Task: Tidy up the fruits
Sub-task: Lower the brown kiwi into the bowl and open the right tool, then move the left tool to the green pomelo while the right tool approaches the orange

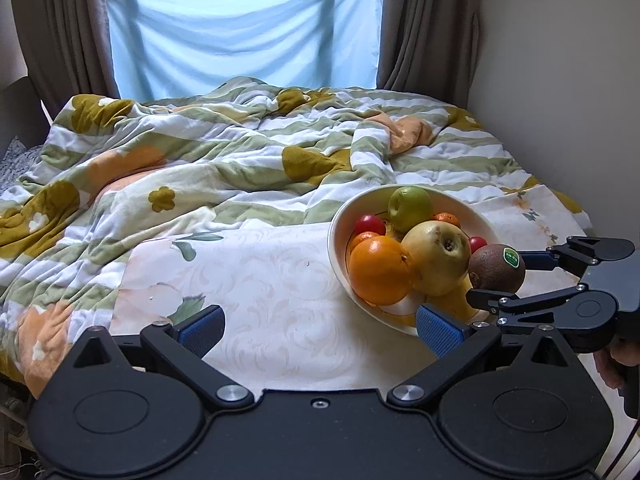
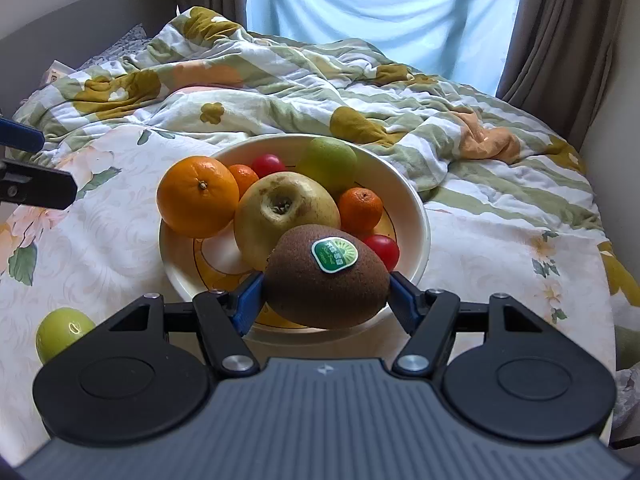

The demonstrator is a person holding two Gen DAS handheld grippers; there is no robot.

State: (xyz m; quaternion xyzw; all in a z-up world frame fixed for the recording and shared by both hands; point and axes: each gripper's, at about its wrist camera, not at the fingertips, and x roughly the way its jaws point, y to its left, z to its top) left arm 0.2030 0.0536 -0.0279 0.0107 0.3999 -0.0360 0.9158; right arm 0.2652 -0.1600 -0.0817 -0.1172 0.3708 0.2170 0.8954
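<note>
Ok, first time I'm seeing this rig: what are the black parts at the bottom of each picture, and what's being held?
They are two hand-held grippers, each with a camera looking along its fingers. In the left view, the left gripper is open and empty over the bedsheet. In the right view, the right gripper is shut on a kiwi at the near rim of the bowl, which holds an orange, a pear and smaller fruit. A green fruit lies loose on the sheet.

1. left wrist view: low over the bed, facing the window, bowl (image 1: pixel 340 236) near, front right.
2. right wrist view: close above the same bowl (image 2: pixel 416 204), facing the window; both share it.
</note>
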